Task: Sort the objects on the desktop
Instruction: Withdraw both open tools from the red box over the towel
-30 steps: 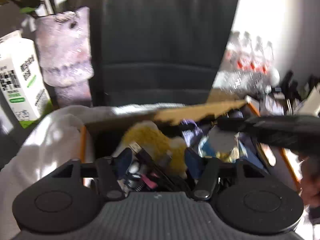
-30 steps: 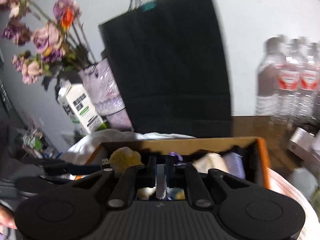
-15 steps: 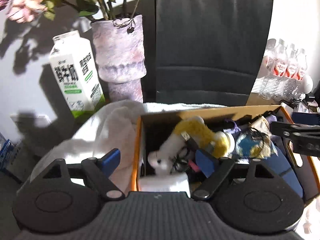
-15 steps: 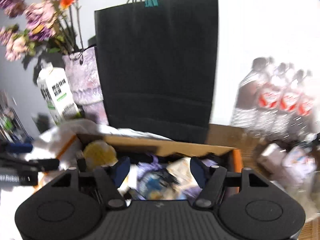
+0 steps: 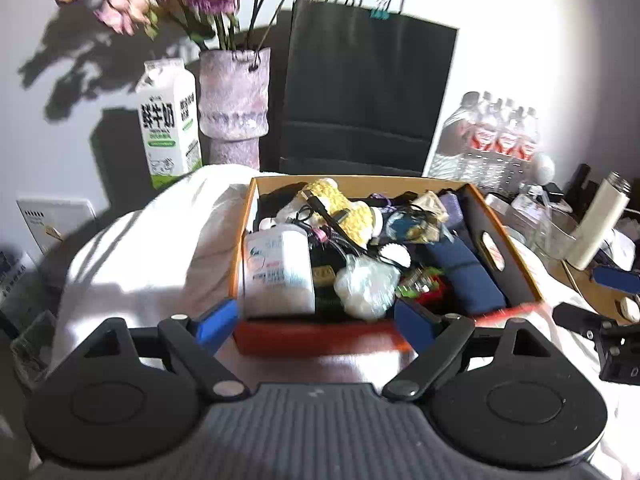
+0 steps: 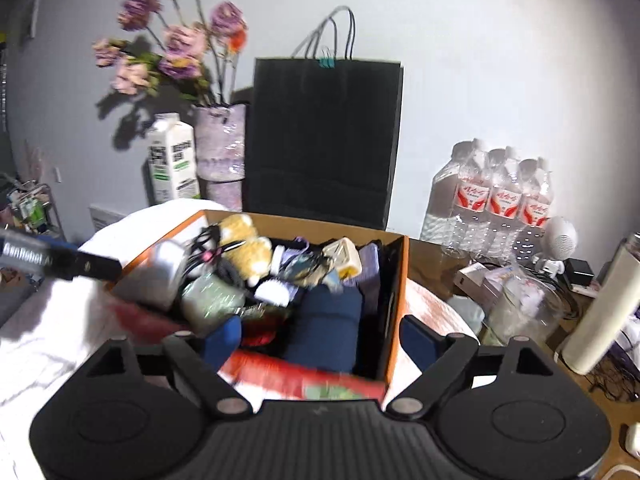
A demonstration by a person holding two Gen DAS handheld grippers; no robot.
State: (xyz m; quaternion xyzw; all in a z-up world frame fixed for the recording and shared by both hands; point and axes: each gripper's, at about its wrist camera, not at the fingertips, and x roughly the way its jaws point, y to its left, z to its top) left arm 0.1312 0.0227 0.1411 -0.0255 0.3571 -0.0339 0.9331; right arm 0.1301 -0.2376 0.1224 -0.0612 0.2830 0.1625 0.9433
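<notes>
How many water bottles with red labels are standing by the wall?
3 show clearly in the right wrist view, side by side in a shrink-wrapped pack: left, middle, right. More probably stand hidden behind them.

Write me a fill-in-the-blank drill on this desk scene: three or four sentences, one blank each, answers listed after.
1. The orange cardboard box full of clutter sits on a ____ towel.
2. Behind the box stands a paper bag coloured ____.
3. The milk carton stands to the ____ of the flower vase in both views.
4. Neither the left gripper nor the right gripper holds anything; the jaws of both are ____.

Missing words: white; black; left; opening
</notes>
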